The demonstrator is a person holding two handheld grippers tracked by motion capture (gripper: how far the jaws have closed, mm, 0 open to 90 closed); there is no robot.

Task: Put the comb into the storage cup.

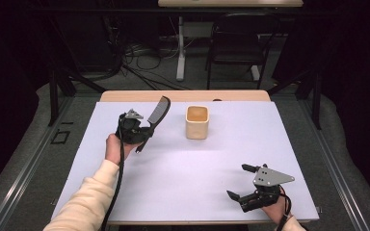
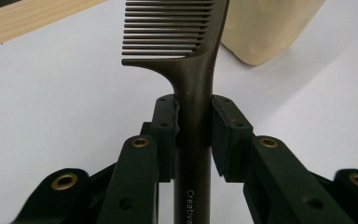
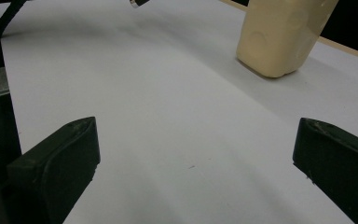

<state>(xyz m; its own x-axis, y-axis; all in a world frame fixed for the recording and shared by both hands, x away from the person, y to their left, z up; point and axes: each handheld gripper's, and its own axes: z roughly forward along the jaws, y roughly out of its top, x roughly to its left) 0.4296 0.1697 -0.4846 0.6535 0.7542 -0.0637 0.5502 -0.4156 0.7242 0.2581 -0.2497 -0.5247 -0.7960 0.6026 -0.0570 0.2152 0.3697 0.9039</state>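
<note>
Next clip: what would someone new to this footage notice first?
The dark comb, clamped by its handle in the left tool and raised over the table's far-left part, draws the eye first. Just right of it stands a cream cup, open side up. The right tool rests open near the front right edge, holding nothing.

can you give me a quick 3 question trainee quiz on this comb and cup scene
1. True or false: the left tool is shut on the handle of the comb.
2. Where does the cup stand relative to the comb?
A. to its right on the table
B. under the right tool
C. on the floor
3. Fill in: the right tool has its jaws ____ with nothing between them.

Key:
1. True
2. A
3. open
</note>
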